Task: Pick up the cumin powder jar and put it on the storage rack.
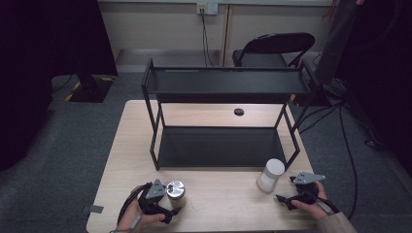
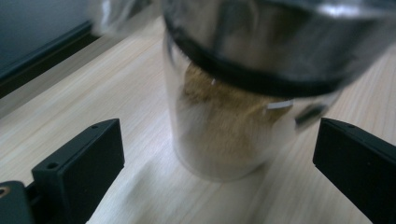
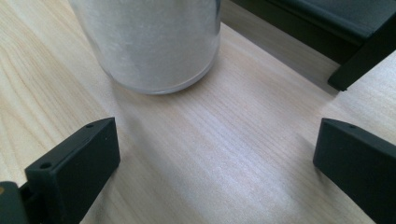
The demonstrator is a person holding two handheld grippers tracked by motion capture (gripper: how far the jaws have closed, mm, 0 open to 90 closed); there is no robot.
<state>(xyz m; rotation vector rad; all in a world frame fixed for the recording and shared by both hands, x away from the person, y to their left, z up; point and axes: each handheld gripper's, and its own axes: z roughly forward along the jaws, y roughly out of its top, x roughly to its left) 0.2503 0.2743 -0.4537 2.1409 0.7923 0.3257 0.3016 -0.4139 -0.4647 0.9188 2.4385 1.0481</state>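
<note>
We are looking at a pale wood-grain table [image 1: 214, 204] standing on grey carpet, a folding chair [image 1: 274, 48] behind it. A black metal two-tier rack [image 1: 223, 116] is sitting mid-table. In front of the rack's left leg, our left gripper [image 2: 215, 154] is spreading wide before a steel-lidded glass jar [image 2: 233, 93] of brown powder. Near its right leg, our right gripper [image 3: 215, 158] is gaping before a frosted white cylindrical jar [image 3: 149, 42]

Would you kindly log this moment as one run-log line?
left gripper: open, facing steel-lidded glass jar of brown powder | right gripper: open, short of white-filled glass jar | black two-tier metal shelf: bare
</note>
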